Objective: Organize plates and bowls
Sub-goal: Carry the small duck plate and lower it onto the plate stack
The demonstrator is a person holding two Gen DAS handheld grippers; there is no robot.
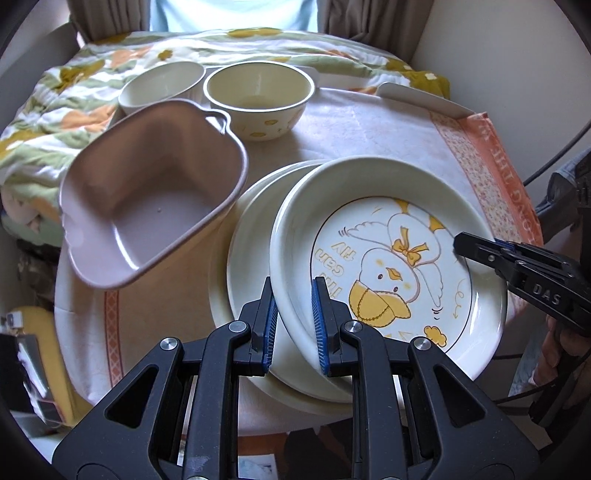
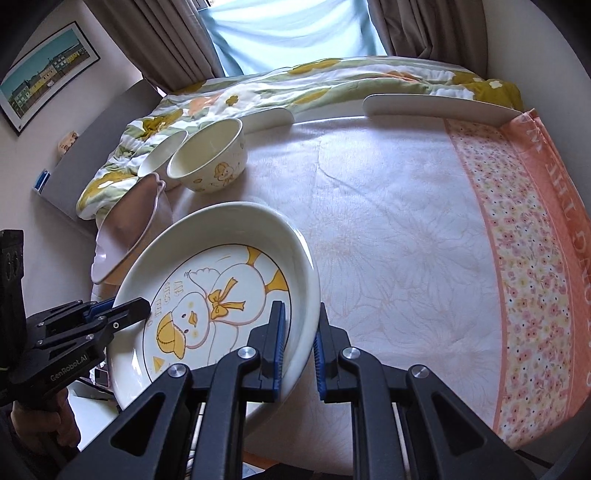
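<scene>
A cream plate with a yellow duck drawing (image 1: 391,266) is held tilted above a stack of plain cream plates (image 1: 251,236). My left gripper (image 1: 294,325) is shut on the duck plate's near left rim. My right gripper (image 2: 298,350) is shut on its opposite rim; the plate shows in the right wrist view (image 2: 221,291). The right gripper also shows in the left wrist view (image 1: 480,251), and the left one in the right wrist view (image 2: 122,310). A mauve square bowl (image 1: 155,206) sits left of the stack. Behind it stand a duck-print bowl (image 1: 258,99) and a plain cream bowl (image 1: 162,86).
A white and peach floral cloth (image 2: 424,240) covers the table. A white raised table edge (image 2: 436,105) runs along the back. A flowered quilt (image 2: 295,85) lies beyond it, with curtains (image 2: 166,33) and a window behind. A framed picture (image 2: 44,70) hangs on the left wall.
</scene>
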